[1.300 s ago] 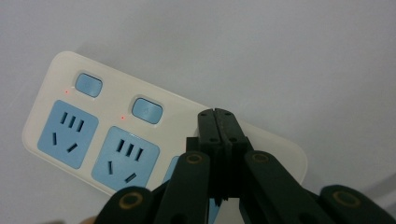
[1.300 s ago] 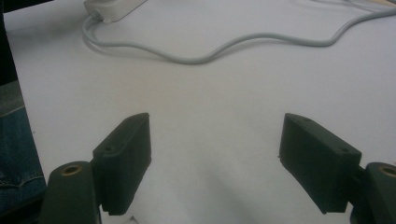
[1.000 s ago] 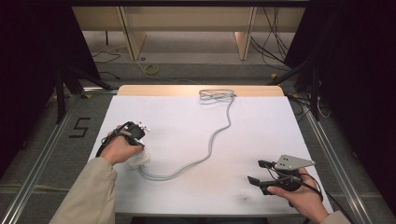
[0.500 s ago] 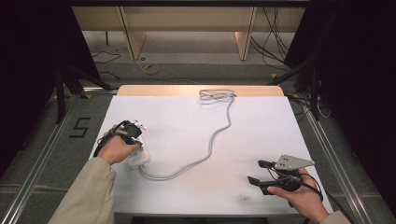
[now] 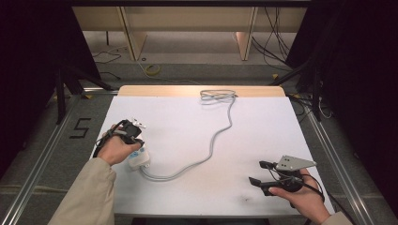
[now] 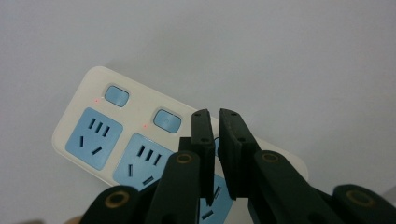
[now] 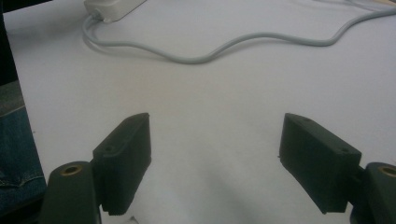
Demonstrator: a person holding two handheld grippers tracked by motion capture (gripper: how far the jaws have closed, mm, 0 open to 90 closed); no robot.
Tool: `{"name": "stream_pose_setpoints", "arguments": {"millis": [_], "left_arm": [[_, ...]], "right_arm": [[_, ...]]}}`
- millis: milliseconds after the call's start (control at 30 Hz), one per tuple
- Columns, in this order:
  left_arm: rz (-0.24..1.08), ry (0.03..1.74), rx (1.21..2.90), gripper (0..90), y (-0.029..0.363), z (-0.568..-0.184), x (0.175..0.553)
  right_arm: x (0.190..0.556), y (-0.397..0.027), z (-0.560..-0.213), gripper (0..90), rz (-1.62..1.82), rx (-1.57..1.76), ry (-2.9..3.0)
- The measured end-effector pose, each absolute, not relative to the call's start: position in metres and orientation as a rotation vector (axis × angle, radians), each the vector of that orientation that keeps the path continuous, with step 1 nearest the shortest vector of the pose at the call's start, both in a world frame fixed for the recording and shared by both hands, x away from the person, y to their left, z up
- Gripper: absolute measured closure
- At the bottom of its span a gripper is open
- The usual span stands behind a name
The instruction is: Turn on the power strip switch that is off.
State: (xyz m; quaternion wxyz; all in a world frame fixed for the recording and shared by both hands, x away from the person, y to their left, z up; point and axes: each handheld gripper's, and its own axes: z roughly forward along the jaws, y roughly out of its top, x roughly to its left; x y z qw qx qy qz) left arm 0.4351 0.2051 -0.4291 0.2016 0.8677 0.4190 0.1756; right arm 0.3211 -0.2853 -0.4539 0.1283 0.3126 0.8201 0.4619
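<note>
A white power strip [image 6: 93, 130] with blue sockets and blue switches lies on the white table, two small red lights lit. In the high view the strip [image 5: 138, 159] sits at the left, partly under the person's left hand. My left gripper [image 6: 215, 114] hovers right over it, jaws shut with only a thin slit and nothing between them; from above the left gripper [image 5: 133, 140] points down at the strip. My right gripper [image 5: 257, 172] rests open near the front right edge, and in its own view the right gripper [image 7: 215, 140] holds nothing.
The strip's grey cable [image 5: 216, 140] snakes across the table to a coil at the far edge [image 5: 218, 96]. From the right gripper view, the cable [image 7: 243, 39] and the strip's end [image 7: 112, 7] lie ahead. The white table top [image 5: 263, 126] has dark frame posts beside it.
My left hand and gripper have drifted very slightly to the left over the power strip. The right gripper has stayed where it was.
</note>
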Motion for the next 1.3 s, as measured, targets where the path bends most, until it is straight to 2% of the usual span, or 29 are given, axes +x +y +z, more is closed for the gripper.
{"name": "stream_pose_setpoints", "arguments": {"millis": [700,833,1300], "left_arm": [[0.458,1.095,2.327,71.1,0.200,-0.417,0.422],[0.456,1.068,2.277,63.0,0.198,-0.414,0.418],[0.457,1.005,2.189,43.6,0.188,-0.411,0.405]], "right_arm": [[0.321,-0.286,-0.454,25.5,1.343,0.910,2.385],[0.321,-0.286,-0.454,25.5,1.344,0.912,2.384],[0.321,-0.286,-0.454,25.4,1.348,0.910,2.384]]}}
